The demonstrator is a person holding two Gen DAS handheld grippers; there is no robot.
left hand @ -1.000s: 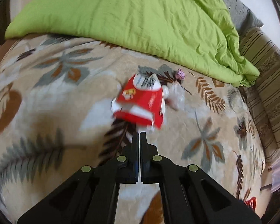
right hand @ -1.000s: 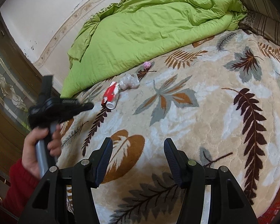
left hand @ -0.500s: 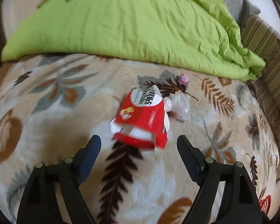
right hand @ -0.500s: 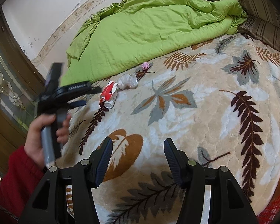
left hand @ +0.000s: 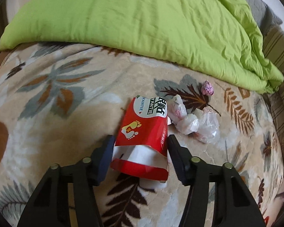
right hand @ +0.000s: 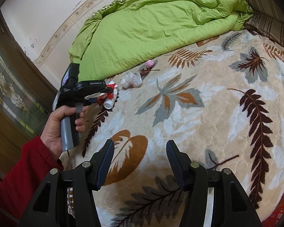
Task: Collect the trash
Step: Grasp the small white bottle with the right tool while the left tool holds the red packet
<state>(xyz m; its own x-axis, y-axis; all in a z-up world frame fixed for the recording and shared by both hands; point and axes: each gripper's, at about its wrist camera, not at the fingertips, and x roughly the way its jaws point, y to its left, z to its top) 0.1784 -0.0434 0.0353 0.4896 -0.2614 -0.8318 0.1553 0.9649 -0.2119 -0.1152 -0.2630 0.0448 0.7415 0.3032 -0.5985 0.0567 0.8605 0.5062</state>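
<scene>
1. My left hand-held gripper (left hand: 140, 149) was pinched shut and short of the red packet (left hand: 144, 130) a second ago; now its jaws are spread wide and have moved in, one on each side of the packet's near end.
2. The right hand-held gripper (right hand: 140, 151) hasn't budged: jaws apart, empty, hanging over the bed's leaf-print blanket (right hand: 208, 113), well away from the trash.
3. Where the packet is: flat on the blanket, just this side of the green duvet (left hand: 142, 22), with crumpled clear plastic (left hand: 194, 122) touching its right edge and a small pink wad (left hand: 207, 88) further off near the duvet.
4. The relation that counts: the packet's long axis runs straight away from the left gripper, almost in line with the fingers, torn open end toward me. The jaws straddle its width, so I reckon closing would squeeze it across the short side.
5. The left hand is plainly the nearer one; the right is far back.
6. Hard to tell: whether either pad is already touching the packet's edges; they look just beside it, not pressing.
7. A white tube-like piece (left hand: 153, 184) pokes out under the torn end, partly hidden; I can't make out what it is.
8. From the right wrist view, my own left gripper body covers most of the packet.
</scene>
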